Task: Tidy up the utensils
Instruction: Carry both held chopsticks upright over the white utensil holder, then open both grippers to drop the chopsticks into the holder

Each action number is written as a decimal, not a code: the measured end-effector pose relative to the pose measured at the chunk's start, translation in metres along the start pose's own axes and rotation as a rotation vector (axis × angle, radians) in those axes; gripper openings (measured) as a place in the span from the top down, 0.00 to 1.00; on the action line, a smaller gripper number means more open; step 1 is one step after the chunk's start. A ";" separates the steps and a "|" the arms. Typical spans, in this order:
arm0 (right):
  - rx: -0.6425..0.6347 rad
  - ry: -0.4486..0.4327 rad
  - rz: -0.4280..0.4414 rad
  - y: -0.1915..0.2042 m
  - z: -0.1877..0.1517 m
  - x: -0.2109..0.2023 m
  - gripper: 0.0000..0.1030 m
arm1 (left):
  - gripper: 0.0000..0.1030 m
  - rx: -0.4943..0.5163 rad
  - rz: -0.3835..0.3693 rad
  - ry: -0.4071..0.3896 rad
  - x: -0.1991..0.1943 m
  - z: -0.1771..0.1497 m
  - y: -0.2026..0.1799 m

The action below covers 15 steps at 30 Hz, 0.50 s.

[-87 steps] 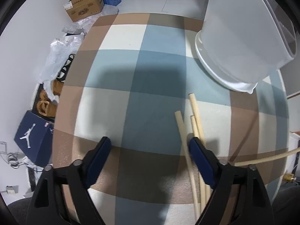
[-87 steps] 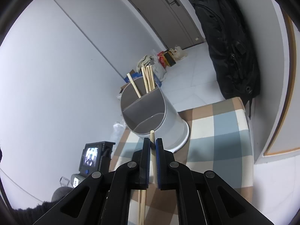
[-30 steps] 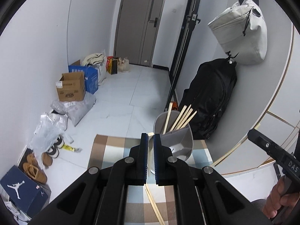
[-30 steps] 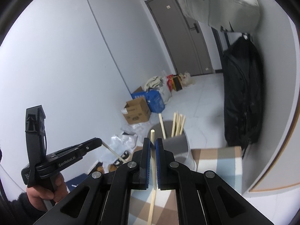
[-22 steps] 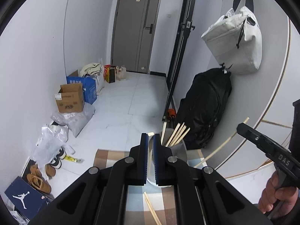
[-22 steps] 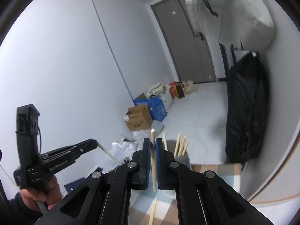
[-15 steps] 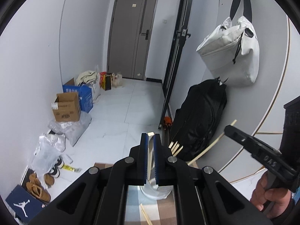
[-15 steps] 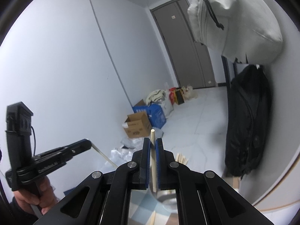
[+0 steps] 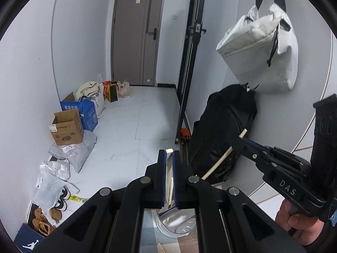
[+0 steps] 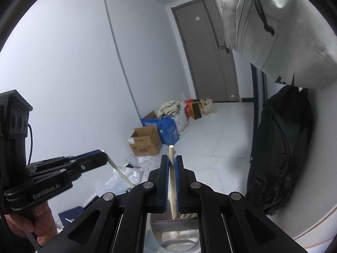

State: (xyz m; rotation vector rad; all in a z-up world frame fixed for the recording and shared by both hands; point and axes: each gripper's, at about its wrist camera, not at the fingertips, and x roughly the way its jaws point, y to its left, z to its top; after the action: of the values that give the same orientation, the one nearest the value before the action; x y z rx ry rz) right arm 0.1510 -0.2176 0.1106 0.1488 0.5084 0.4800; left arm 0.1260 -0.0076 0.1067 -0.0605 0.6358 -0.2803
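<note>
The left tool (image 9: 167, 158) is pinched tight on a pale wooden chopstick (image 9: 168, 168). The stick stands almost straight up between the two blue pads (image 9: 161, 175), and its flat top pokes out just above them. The right tool (image 10: 172, 164) is also squeezed shut on a round wooden chopstick (image 10: 171, 158), whose tip sticks up past its blue pads.

Below each tool, at 6 o'clock, sits the white holder (image 9: 179, 221). Its open rim is just under the black arms of the left tool. In the right wrist view the holder (image 10: 177, 240) shows more sticks standing inside it, right under the held chopstick.

The holder rests on a tabletop with a checked cloth (image 9: 168, 242) of blue and tan squares. One more stick (image 9: 161, 248) lies on the cloth at 6 o'clock.

In the left wrist view, the right tool (image 9: 240, 138) is at 3 o'clock, held by a hand (image 9: 299, 223). In the right wrist view, the left tool (image 10: 103, 155) is at 9 o'clock, held by the other hand (image 10: 31, 221).

A white bag (image 9: 259, 50) hangs on the wall above a black backpack (image 9: 223, 130).
</note>
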 end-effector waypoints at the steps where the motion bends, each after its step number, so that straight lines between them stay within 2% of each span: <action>1: 0.002 0.004 0.000 -0.001 -0.001 0.003 0.96 | 0.98 0.003 -0.006 0.009 0.003 -0.001 0.001; 15: 0.041 0.114 0.023 -0.017 -0.018 0.049 0.95 | 0.98 0.060 -0.043 0.139 0.042 -0.009 0.003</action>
State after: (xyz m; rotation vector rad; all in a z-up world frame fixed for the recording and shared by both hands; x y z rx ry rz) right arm 0.1868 -0.2088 0.0692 0.1668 0.6288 0.5024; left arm 0.1532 -0.0160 0.0746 0.0028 0.7648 -0.3473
